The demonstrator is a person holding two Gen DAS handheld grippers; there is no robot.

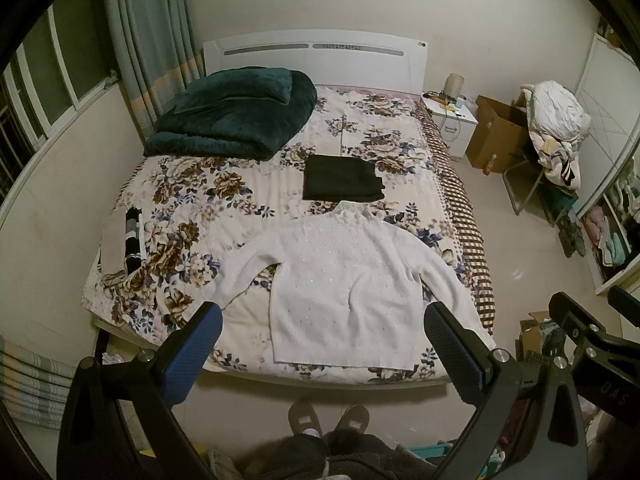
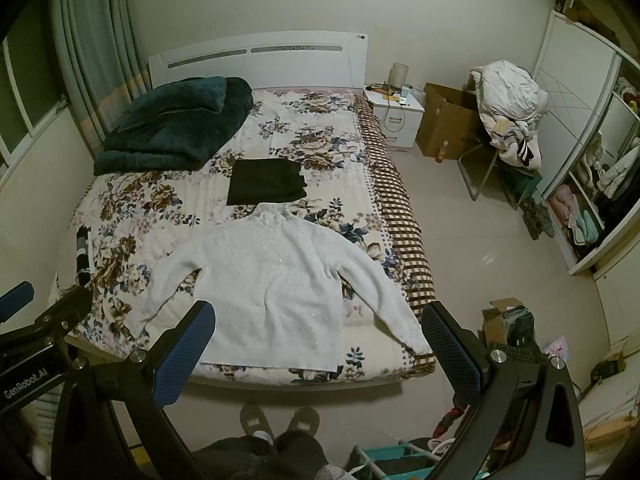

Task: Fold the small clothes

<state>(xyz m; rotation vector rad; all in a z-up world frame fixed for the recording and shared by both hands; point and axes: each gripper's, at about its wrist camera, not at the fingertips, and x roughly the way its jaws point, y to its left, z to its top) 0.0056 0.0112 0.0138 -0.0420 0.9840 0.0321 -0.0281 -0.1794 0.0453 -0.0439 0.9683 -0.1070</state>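
Observation:
A white knit sweater (image 1: 344, 280) lies flat on the floral bed (image 1: 240, 184), sleeves spread, hem toward the foot edge; it also shows in the right wrist view (image 2: 272, 284). A folded black garment (image 1: 340, 179) lies just beyond its collar and shows in the right wrist view too (image 2: 266, 182). My left gripper (image 1: 324, 344) is open and empty, held high above the foot of the bed over the hem. My right gripper (image 2: 318, 344) is open and empty, beside it to the right; part of it shows in the left wrist view (image 1: 580, 328).
A dark green folded quilt (image 1: 236, 116) lies at the head left. Folded striped clothes (image 1: 124, 240) sit at the bed's left edge. A nightstand (image 2: 396, 114), cardboard box (image 2: 444, 124), chair piled with laundry (image 2: 508, 116) and open wardrobe (image 2: 588, 208) stand right. My slippered feet (image 1: 328, 420) are at the bed's foot.

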